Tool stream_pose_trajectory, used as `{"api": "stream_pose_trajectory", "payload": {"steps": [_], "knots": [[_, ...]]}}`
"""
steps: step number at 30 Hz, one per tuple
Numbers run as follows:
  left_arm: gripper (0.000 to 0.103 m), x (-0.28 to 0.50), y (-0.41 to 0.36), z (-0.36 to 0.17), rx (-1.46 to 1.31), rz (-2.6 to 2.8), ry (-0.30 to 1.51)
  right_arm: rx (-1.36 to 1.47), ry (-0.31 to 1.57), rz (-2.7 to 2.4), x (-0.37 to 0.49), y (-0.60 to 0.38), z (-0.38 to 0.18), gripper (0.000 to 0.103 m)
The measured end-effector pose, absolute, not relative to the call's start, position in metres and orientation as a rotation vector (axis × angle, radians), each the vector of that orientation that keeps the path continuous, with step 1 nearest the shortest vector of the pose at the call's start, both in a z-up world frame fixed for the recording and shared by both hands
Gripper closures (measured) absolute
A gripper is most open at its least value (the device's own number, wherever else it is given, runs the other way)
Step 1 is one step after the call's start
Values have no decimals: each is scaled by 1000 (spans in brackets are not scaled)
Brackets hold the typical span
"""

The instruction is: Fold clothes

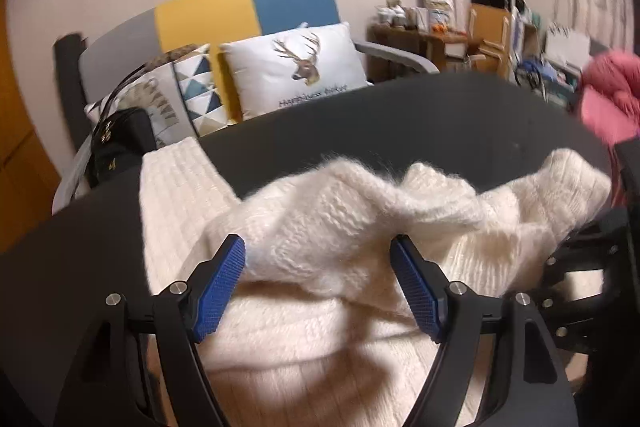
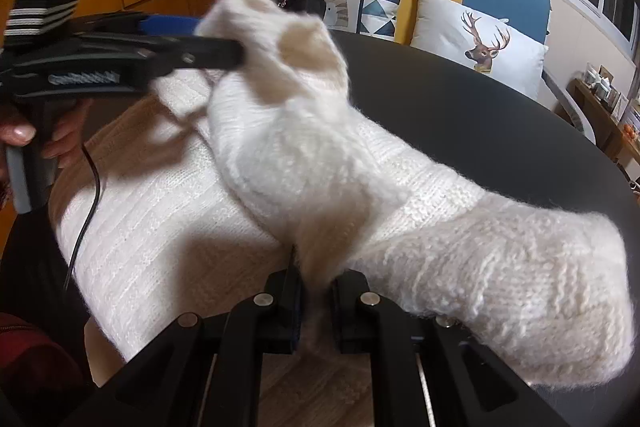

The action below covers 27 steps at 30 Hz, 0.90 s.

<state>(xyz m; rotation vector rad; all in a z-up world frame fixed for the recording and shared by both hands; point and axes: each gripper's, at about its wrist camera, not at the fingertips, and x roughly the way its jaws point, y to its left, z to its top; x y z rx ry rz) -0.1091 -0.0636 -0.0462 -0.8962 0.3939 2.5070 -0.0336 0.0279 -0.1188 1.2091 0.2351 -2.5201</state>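
Watching my left tongs (image 1: 318, 283) first: they gape over the cream sweater (image 1: 320, 227) on the dark desk (image 1: 440, 115), nothing pinched, so that loose fold may sag. Right of the sweater's bunched middle, my right tongs (image 2: 318, 301) clamp a fuzzy ridge; tugging could drag it off.

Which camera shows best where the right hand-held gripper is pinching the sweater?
The right wrist view: the right hand-held gripper is shut on a fold of the white sweater. The left wrist view shows only that gripper's frame at its edge.
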Motion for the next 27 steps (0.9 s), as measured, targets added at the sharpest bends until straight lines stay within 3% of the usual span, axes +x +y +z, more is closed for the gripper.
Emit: {"api": "stream_pose_trajectory", "payload": {"steps": [7, 9, 12, 19, 27], "knots": [[30, -127, -40, -82, -1049, 2453, 478, 1217, 222, -2510, -30, 28, -118, 92], [57, -130, -41, -83, -1086, 2462, 420, 1218, 215, -2512, -29, 28, -119, 92], [77, -134, -44, -83, -1123, 2494, 334, 1225, 191, -2512, -31, 29, -120, 92], [84, -116, -38, -82, -1096, 2619, 379, 1239, 169, -2517, -33, 28, -120, 86], [86, -100, -48, -69, -1113, 2723, 219, 1218, 74, -2542, -33, 33, -119, 84]]}}
